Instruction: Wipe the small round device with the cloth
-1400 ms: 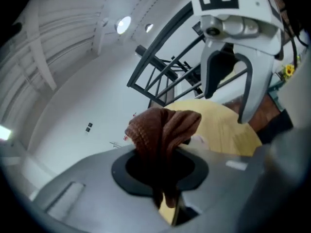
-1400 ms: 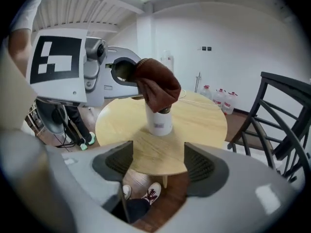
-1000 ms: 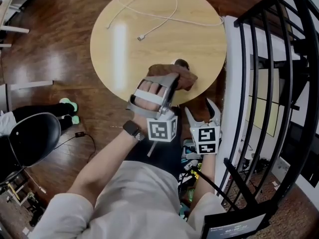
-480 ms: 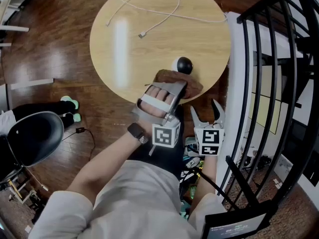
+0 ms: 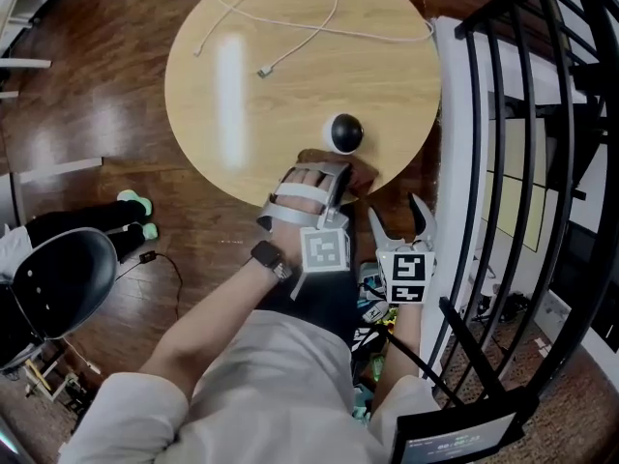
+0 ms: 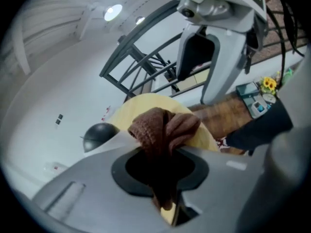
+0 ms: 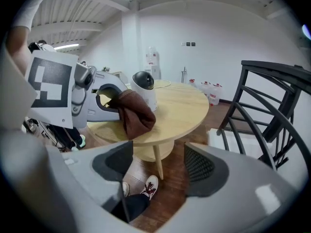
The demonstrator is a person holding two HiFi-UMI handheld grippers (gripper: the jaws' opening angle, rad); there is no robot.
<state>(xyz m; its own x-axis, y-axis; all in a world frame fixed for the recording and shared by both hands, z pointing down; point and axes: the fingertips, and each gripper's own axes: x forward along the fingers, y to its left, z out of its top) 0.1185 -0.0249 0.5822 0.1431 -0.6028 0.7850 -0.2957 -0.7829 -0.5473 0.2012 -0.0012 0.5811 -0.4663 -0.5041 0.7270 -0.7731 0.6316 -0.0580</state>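
While the brown cloth (image 6: 163, 130) is clamped between the closed jaws of the left gripper (image 5: 336, 174), it is held bunched at the near edge of the round wooden tabletop (image 5: 290, 75). The small round device (image 5: 344, 131), a white body with a black domed top, is found standing upright on the tabletop just beyond the cloth. In the left gripper view the device is seen to one side of the cloth, with bare tabletop between them; no contact is recorded. The right gripper (image 5: 397, 222) is held off the tabletop, below its edge, with its jaws apart and nothing between them. A white cable (image 5: 290, 27) is noted lying well apart at the far side.

Assessment: the cloth is secured and brought close, so the preparatory step is judged complete. Whether any wiping has been carried out cannot be established from the device's surface. The cloth remains to be brought onto the dome and body and rubbed over them.
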